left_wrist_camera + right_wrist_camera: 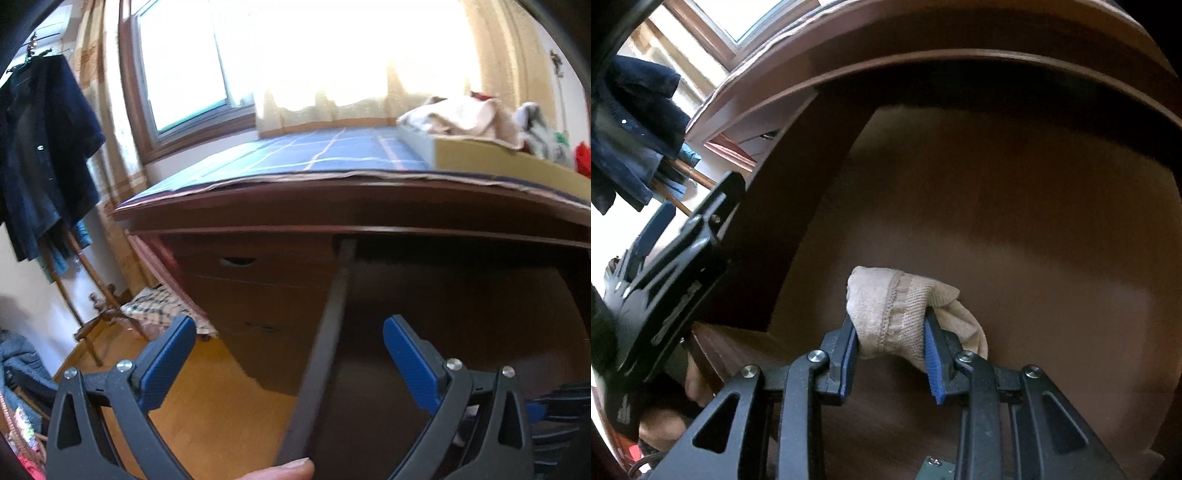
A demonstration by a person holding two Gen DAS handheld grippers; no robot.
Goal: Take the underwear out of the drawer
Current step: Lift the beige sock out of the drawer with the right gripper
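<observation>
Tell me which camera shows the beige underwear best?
The right wrist view: the beige underwear sits centred, pinched by the right gripper inside the drawer. The left wrist view shows none of it.

soft cloth underwear (905, 314): pale beige
open wooden drawer (1015, 206): dark brown
checked cloth on the desk top (314, 155): blue with thin pale lines
hanging jacket (44, 147): dark blue
wooden floor (207, 398): yellow-orange
gripper pads (166, 365): blue on black
</observation>
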